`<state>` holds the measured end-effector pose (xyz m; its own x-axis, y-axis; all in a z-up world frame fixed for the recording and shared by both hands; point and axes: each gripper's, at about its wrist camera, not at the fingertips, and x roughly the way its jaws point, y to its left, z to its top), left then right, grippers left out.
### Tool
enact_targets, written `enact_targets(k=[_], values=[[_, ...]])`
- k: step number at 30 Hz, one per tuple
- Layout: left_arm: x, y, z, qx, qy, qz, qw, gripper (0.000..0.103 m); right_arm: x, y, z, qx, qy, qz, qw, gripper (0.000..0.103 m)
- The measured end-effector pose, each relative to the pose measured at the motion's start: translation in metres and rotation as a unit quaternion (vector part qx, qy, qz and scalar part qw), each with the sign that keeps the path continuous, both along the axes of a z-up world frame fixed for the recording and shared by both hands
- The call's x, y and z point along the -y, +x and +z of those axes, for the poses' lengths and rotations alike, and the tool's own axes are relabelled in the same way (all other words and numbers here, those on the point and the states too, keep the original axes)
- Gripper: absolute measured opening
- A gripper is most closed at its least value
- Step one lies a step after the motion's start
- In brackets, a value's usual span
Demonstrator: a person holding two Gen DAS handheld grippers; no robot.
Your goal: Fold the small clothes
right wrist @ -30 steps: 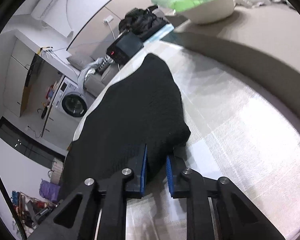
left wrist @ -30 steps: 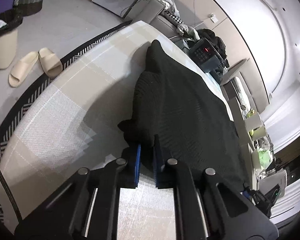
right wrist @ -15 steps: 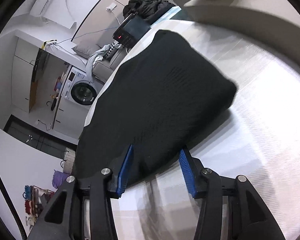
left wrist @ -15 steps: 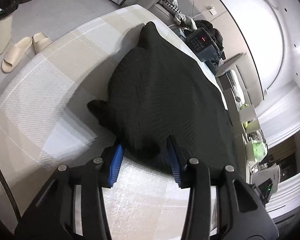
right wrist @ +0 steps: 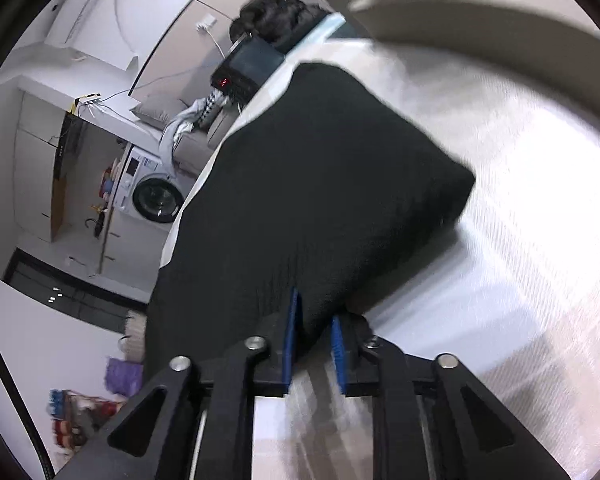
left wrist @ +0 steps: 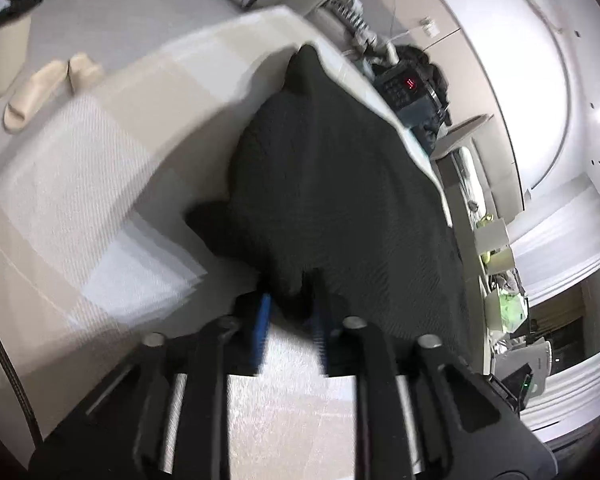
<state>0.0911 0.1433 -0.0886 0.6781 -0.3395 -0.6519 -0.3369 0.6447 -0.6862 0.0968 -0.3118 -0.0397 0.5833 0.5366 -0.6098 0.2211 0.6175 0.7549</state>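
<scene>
Both my jaws are closing on the near hem of the black garment (left wrist: 332, 184) on the tabletop (left wrist: 80, 208), fabric between them; next, lifting it evenly to fold over.

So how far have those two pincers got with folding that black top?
Done so far: the black garment lies spread on the checked cloth, showing no fold that I can make out. In hand: the left gripper and right gripper are closing, each with a bit of the near hem between its jaws. Left: lifting that edge over and, probably, every fold.
</scene>
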Motion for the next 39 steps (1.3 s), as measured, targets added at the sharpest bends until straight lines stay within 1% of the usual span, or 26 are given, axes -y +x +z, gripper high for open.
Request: enact_targets(k=[1, 2, 4, 7, 8, 9, 10, 11, 12, 13, 15, 16, 18, 20, 21, 23, 24, 25, 26, 28, 32, 33, 34, 35, 37, 39], values=[[0.002, 0.000, 0.000, 0.007, -0.010, -0.005, 0.9999, 0.031, -0.002, 0.000, 0.000, 0.001, 0.010, 0.007, 1.000, 0.027], [0.006, 0.000, 0.001, 0.011, -0.012, -0.008, 0.9998, 0.038, -0.004, -0.001, 0.001, 0.004, 0.011, 0.011, 1.000, 0.030], [0.013, 0.004, 0.003, 0.014, -0.009, -0.013, 0.9998, 0.043, -0.010, 0.000, 0.003, 0.015, 0.009, 0.013, 1.000, 0.038], [0.025, 0.014, 0.001, 0.013, -0.025, -0.022, 0.9994, 0.043, -0.022, 0.004, 0.001, 0.019, 0.016, 0.016, 1.000, 0.039], [0.028, 0.015, 0.001, 0.014, -0.020, -0.020, 0.9995, 0.040, -0.025, 0.005, 0.002, 0.024, 0.005, 0.010, 1.000, 0.039], [0.032, 0.017, 0.002, 0.013, -0.005, -0.014, 0.9998, 0.034, -0.027, 0.006, 0.003, 0.027, -0.002, 0.005, 1.000, 0.037], [0.034, 0.018, 0.002, 0.013, 0.002, -0.011, 0.9999, 0.021, -0.028, 0.007, 0.002, 0.027, -0.009, 0.001, 1.000, 0.026], [0.034, 0.018, 0.003, 0.018, 0.003, -0.007, 0.9998, 0.014, -0.028, 0.007, 0.003, 0.026, -0.017, -0.004, 1.000, 0.021], [0.034, 0.017, 0.005, 0.024, 0.003, -0.006, 0.9997, 0.012, -0.026, 0.006, 0.005, 0.032, -0.018, -0.007, 0.999, 0.012], [0.033, 0.015, 0.008, 0.032, 0.006, -0.005, 0.9995, 0.010, -0.025, 0.005, 0.008, 0.041, -0.016, -0.010, 0.999, 0.008], [0.032, 0.012, 0.013, 0.040, 0.008, -0.006, 0.9992, 0.009, -0.022, 0.003, 0.015, 0.056, -0.024, -0.013, 0.998, 0.008], [0.031, 0.012, 0.012, 0.039, 0.004, -0.007, 0.9992, 0.009, -0.022, 0.003, 0.015, 0.054, -0.027, -0.010, 0.998, 0.008], [0.027, 0.013, 0.007, 0.028, -0.006, -0.009, 0.9995, 0.009, -0.023, 0.006, 0.008, 0.036, -0.024, -0.006, 0.999, 0.008], [0.027, 0.015, -0.002, 0.013, -0.023, -0.011, 0.9996, 0.010, -0.021, 0.006, 0.001, 0.020, -0.011, -0.002, 1.000, 0.009], [0.027, 0.013, -0.004, 0.009, -0.023, -0.010, 0.9996, 0.010, -0.021, 0.005, -0.002, 0.011, 0.006, 0.002, 1.000, 0.013], [0.031, 0.011, -0.007, 0.009, -0.032, -0.022, 0.9992, 0.020, -0.021, 0.004, -0.003, 0.010, 0.022, 0.012, 1.000, 0.019], [0.034, 0.011, -0.007, 0.011, -0.042, -0.029, 0.9986, 0.024, -0.023, 0.003, -0.003, 0.014, 0.026, 0.017, 0.999, 0.022], [0.039, 0.012, -0.007, 0.013, -0.055, -0.037, 0.9977, 0.032, -0.025, 0.002, -0.002, 0.017, 0.027, 0.019, 0.999, 0.025], [0.044, 0.014, -0.008, 0.014, -0.065, -0.048, 0.9966, 0.037, -0.028, 0.002, -0.001, 0.020, 0.029, 0.024, 0.999, 0.026], [0.059, 0.021, -0.011, 0.012, -0.083, -0.070, 0.9940, 0.037, -0.037, 0.006, -0.001, 0.021, 0.033, 0.036, 0.999, 0.028], [0.082, 0.033, -0.011, 0.019, -0.069, -0.083, 0.9940, 0.035, -0.053, 0.011, 0.001, 0.030, 0.011, 0.043, 0.999, 0.029], [0.086, 0.036, -0.012, 0.014, -0.067, -0.082, 0.9943, 0.031, -0.055, 0.012, 0.002, 0.033, 0.008, 0.040, 0.999, 0.027], [0.089, 0.038, -0.013, 0.009, -0.066, -0.077, 0.9948, 0.019, -0.056, 0.013, 0.003, 0.035, 0.003, 0.039, 0.999, 0.015], [0.090, 0.037, -0.012, 0.011, -0.061, -0.074, 0.9953, 0.014, -0.055, 0.012, 0.006, 0.041, -0.002, 0.038, 0.998, 0.013], [0.090, 0.030, -0.004, 0.033, -0.048, -0.073, 0.9956, 0.012, -0.053, 0.008, 0.016, 0.067, -0.007, 0.035, 0.997, 0.012], [0.090, 0.028, -0.001, 0.031, -0.041, -0.079, 0.9955, 0.012, -0.050, 0.007, 0.016, 0.064, -0.016, 0.040, 0.997, 0.012]])
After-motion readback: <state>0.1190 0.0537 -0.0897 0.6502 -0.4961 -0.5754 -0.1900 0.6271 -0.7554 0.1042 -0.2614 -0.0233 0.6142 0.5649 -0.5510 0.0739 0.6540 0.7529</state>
